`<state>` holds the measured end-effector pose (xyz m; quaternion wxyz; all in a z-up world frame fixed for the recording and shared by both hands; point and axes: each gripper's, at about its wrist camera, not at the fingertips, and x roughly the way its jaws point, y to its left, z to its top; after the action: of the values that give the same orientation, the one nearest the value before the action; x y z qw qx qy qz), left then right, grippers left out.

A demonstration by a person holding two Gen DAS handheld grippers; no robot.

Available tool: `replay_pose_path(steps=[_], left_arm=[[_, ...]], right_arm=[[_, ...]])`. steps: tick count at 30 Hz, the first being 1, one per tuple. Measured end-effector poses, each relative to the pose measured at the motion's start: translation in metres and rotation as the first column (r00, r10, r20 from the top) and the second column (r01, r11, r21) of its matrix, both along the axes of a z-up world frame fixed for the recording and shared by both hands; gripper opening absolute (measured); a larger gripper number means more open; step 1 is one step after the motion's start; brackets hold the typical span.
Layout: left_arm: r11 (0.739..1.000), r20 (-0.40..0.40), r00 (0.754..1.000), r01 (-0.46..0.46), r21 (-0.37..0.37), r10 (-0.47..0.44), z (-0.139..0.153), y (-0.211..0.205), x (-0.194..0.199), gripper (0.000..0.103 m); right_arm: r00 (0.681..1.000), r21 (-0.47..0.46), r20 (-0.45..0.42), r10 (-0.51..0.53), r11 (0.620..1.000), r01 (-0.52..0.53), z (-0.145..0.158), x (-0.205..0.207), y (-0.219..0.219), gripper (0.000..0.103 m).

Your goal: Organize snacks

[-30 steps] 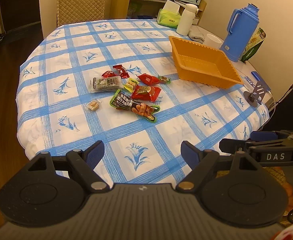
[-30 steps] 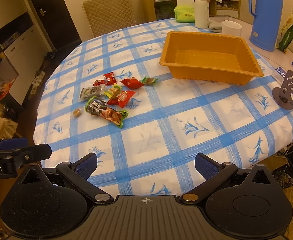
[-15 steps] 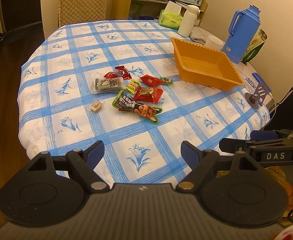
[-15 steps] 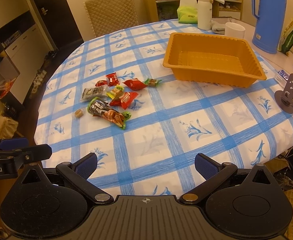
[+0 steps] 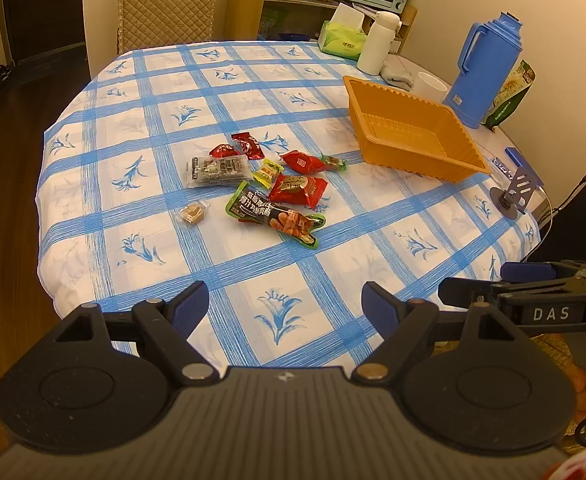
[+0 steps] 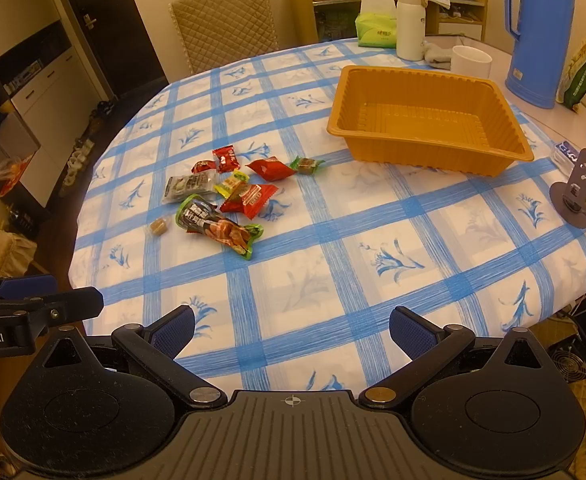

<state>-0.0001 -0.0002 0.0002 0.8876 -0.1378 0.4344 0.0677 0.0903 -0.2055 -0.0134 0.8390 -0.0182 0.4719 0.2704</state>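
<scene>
Table (image 6: 333, 240): blue-checked cloth.
Orange tray (image 6: 429, 120), toward the far right, nothing inside.
Blue thermos (image 6: 537, 36) behind the tray.
Snacks (image 5: 261, 184): loose cluster mid-table, well left of the tray; long green packet (image 5: 273, 214) nearest, red sachets behind, small brown candy (image 5: 192, 213) apart at left.
Left gripper (image 5: 285, 306) and right gripper (image 6: 291, 330): both spread wide, holding nothing, above the near table edge.

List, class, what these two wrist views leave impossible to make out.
- Print on the grey snack packet: too small, both views.
- Table near edge: hidden behind the left hand-held gripper body.
- Blue thermos top: cut off by the right view's upper edge.
</scene>
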Motion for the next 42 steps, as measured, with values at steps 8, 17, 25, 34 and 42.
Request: replay_pose_path(steps=[8, 17, 25, 34, 42], left_arm=[[1.000, 0.001, 1.000, 0.000, 0.000, 0.000, 0.0001, 0.0000, 0.0000, 0.082], [1.000, 0.001, 1.000, 0.000, -0.001, 0.000, 0.0000, 0.0000, -0.0001, 0.082], [1.000, 0.002, 1.000, 0.000, -0.001, 0.000, 0.0001, 0.0000, -0.0001, 0.082], [1.000, 0.002, 1.000, 0.000, -0.001, 0.000, 0.0001, 0.0000, -0.0001, 0.082], [1.000, 0.000, 1.000, 0.000, -0.002, 0.000, -0.0001, 0.0000, 0.0000, 0.082]], right_arm=[[1.000, 0.002, 0.000, 0.001, 1.000, -0.001, 0.0005, 0.0011, 0.0005, 0.103], [1.000, 0.002, 0.001, 0.001, 1.000, -0.001, 0.0003, 0.0002, -0.0004, 0.103], [1.000, 0.002, 0.001, 0.000, 1.000, 0.000, -0.0004, -0.0005, -0.0020, 0.103], [1.000, 0.003, 0.001, 0.001, 1.000, -0.001, -0.0011, -0.0007, -0.0027, 0.103], [1.000, 0.004, 0.000, 0.001, 1.000, -0.001, -0.0024, 0.0000, -0.0030, 0.103]])
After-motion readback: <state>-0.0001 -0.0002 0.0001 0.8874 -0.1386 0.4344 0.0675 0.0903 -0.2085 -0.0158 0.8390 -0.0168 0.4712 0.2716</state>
